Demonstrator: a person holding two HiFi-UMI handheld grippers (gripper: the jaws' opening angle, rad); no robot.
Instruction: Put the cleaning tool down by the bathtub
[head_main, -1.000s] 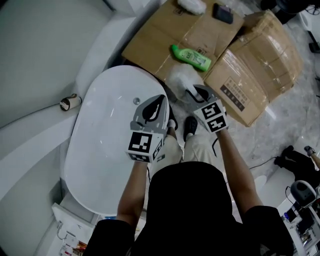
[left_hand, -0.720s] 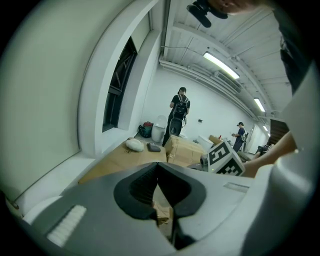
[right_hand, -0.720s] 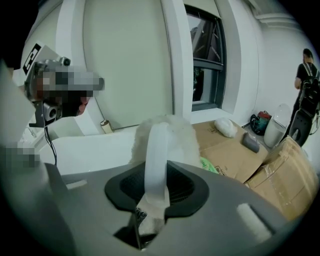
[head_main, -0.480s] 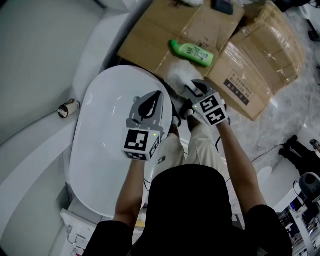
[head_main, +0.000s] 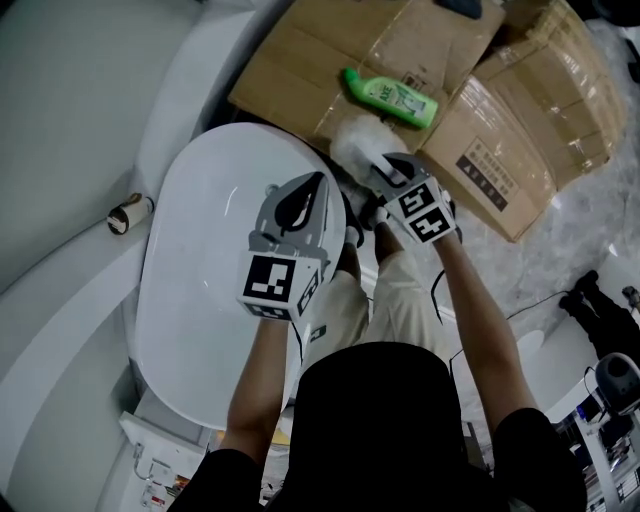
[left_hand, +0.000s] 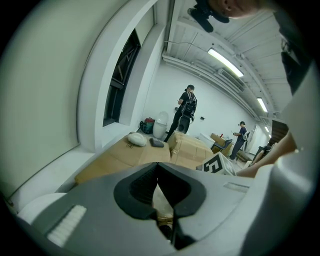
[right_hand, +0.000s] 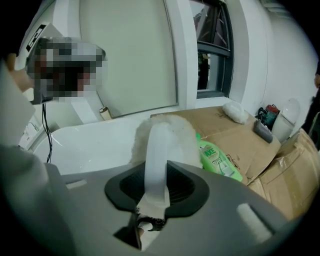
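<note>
Duster (head_main: 350, 148) partly behind R tool (head_main: 385, 172); cardboard boxes (head_main: 500, 150) off frame top; bottle label (head_main: 395, 97) illegible.

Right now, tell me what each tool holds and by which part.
Right tool grips the white duster by its flat handle; left tool holds nothing.

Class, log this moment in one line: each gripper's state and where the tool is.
left gripper: shut, empty | right gripper: shut on cleaning tool handle | tool head: between bathtub and cardboard

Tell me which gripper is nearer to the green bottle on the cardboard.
Right. The right gripper, holding the white duster, is just short of the green bottle; the left gripper hangs farther back, over the bathtub edge.
</note>
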